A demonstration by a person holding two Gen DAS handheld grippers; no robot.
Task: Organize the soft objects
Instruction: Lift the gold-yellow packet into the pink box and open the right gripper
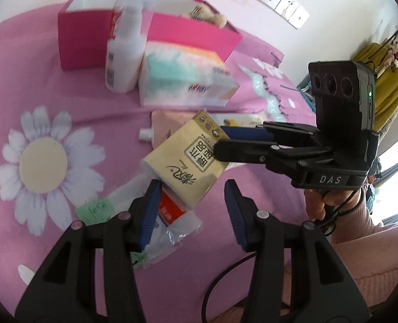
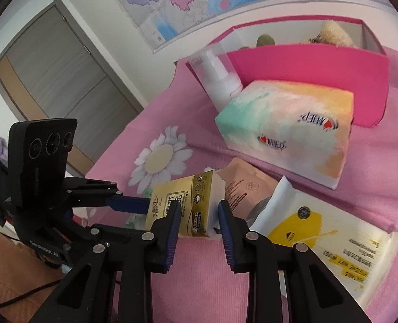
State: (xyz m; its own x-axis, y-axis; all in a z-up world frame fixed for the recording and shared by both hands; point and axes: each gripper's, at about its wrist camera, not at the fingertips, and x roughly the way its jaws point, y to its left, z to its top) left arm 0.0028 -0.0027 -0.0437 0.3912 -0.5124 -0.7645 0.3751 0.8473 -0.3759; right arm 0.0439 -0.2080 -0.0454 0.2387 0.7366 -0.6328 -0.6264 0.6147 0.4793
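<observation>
Showing the yellow tissue pack (image 1: 184,161) lifted over the pink bedspread (image 1: 64,88), one end between the right gripper (image 2: 197,216)'s part-closed jaws, long axis running toward the left gripper (image 1: 192,212), whose jaws gape empty just short of its near end.
</observation>
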